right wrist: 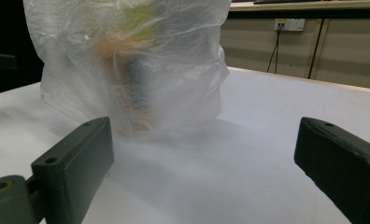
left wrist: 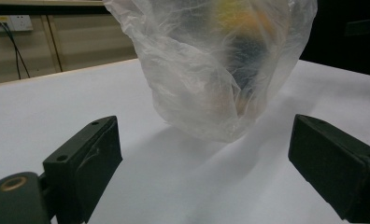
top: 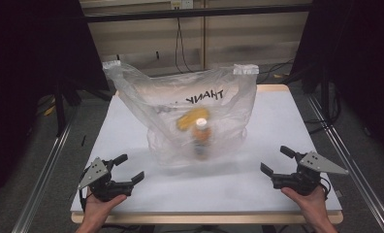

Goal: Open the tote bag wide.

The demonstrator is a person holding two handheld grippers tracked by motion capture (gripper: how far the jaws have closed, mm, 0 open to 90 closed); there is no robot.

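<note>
A clear plastic bag (top: 180,102) printed with black letters stands on the white table (top: 277,126), its two handles held up at the top corners. Inside it I see an orange bottle (top: 201,136) with a white cap and a yellow item (top: 190,118). The bag (left wrist: 211,60) fills the upper middle of the left gripper view, and the bag (right wrist: 127,60) stands at upper left in the right gripper view. My left gripper (top: 130,169) rests open near the front left edge. My right gripper (top: 276,160) rests open near the front right. Nothing lies between either pair of jaws.
Metal rails (top: 49,160) run along both sides of the table. Cables (top: 180,39) hang down the back wall, and a wall socket (right wrist: 289,23) sits behind. Bare white tabletop (top: 204,189) stretches between the two grippers.
</note>
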